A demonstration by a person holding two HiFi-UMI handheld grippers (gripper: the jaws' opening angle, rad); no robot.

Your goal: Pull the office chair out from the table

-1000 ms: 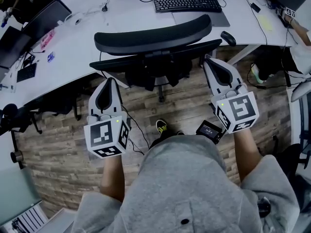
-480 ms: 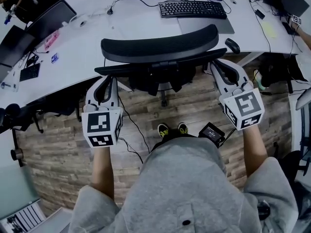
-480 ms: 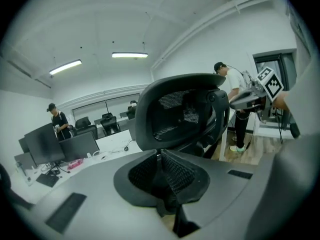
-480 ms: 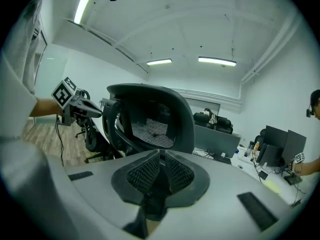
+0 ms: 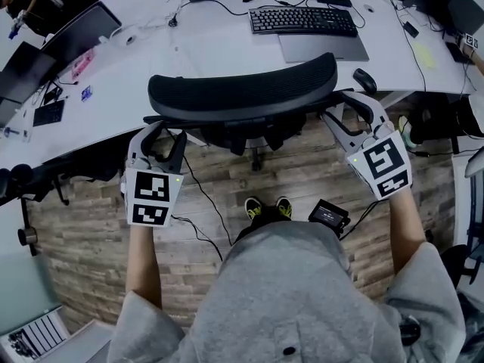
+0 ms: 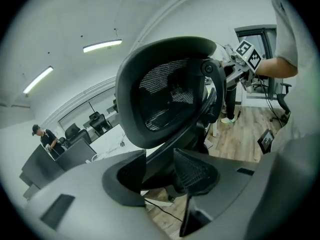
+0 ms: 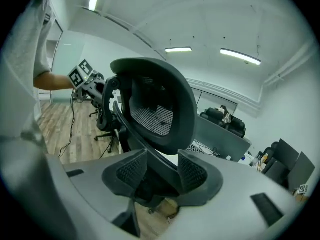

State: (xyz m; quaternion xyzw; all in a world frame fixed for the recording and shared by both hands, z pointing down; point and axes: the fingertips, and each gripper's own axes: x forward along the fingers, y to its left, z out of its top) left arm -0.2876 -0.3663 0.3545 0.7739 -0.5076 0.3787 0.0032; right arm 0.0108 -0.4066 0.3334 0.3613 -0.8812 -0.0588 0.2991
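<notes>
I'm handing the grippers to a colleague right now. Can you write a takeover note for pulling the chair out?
Left gripper: jaws have just been opening; they stand apart around the back frame of the black mesh office chair, not clamped.
Right gripper: the same on the other side.
The chair is tucked in at the white desk.
Done: both grippers lined up.
To do: close on the frame, pull the chair back.

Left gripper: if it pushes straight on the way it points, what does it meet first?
Most likely the office chair: a dark bar of its back frame lies between the jaws of the left gripper, which have just been opening and stand apart. Depth is uncertain.
</notes>
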